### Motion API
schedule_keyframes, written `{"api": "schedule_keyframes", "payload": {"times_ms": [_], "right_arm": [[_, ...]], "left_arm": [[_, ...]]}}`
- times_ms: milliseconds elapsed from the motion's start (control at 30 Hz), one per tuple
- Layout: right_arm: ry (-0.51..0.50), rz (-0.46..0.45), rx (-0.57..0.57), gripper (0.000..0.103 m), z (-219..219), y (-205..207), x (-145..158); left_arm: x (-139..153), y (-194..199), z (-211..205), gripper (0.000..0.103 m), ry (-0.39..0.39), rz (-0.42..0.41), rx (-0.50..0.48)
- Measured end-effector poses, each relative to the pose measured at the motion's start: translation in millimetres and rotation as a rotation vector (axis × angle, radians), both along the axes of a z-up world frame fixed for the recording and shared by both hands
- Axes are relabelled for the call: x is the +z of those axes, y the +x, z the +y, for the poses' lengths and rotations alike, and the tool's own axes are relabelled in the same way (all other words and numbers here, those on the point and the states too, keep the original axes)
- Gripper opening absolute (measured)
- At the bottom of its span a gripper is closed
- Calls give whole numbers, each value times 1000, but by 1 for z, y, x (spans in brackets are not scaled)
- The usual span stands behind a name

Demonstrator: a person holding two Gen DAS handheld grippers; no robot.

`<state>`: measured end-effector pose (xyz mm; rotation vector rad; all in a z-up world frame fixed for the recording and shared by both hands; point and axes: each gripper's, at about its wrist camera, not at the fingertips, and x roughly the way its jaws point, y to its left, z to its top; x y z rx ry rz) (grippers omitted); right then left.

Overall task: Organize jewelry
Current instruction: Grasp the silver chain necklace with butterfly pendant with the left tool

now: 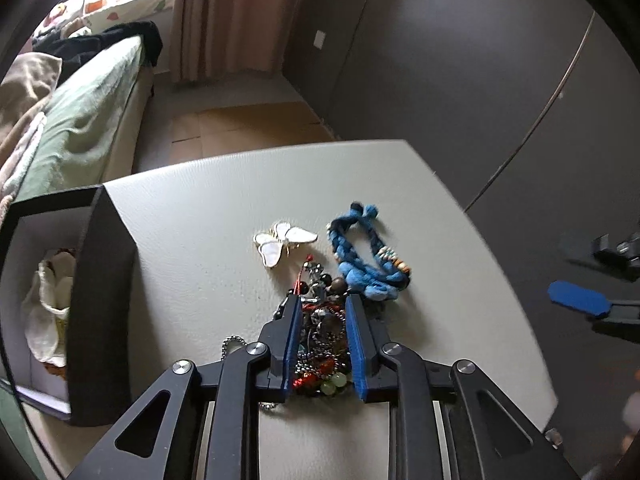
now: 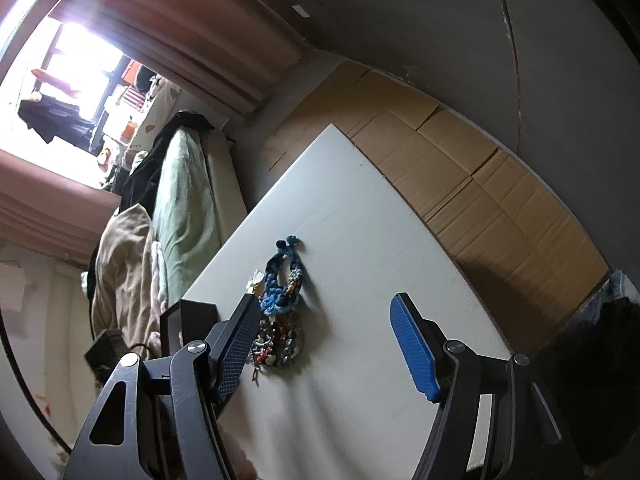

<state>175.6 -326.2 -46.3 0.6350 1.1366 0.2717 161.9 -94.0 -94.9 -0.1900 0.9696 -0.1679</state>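
A tangled pile of beaded necklaces and chains (image 1: 322, 340) lies on the white table (image 1: 208, 240). My left gripper (image 1: 323, 304) straddles the pile with its blue pads on either side, jaws partly closed around it. A blue braided necklace (image 1: 368, 256) lies just beyond to the right, and a white butterfly brooch (image 1: 282, 242) to the left. My right gripper (image 2: 324, 312) is open and empty above the table, right of the pile (image 2: 280, 340) and the blue necklace (image 2: 282, 280). It also shows at the right edge of the left wrist view (image 1: 576, 298).
A black open box (image 1: 80, 280) with white lining stands at the table's left edge, with a pale cloth item (image 1: 48, 312) inside. A bed with green bedding (image 1: 80, 120) lies beyond. Cardboard (image 2: 480, 184) covers the floor past the table.
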Motion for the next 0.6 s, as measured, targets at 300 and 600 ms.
{"api": "schedule_keyframes", "payload": {"times_ms": [300,600], "right_arm": [[-21,-18,12,68,3,1,6],[-58,-18,44,68,13,2,4]], "left_arm": [[-7,1,1,15,30,-13,1],[-2,0,7,14,18,6,18]]}}
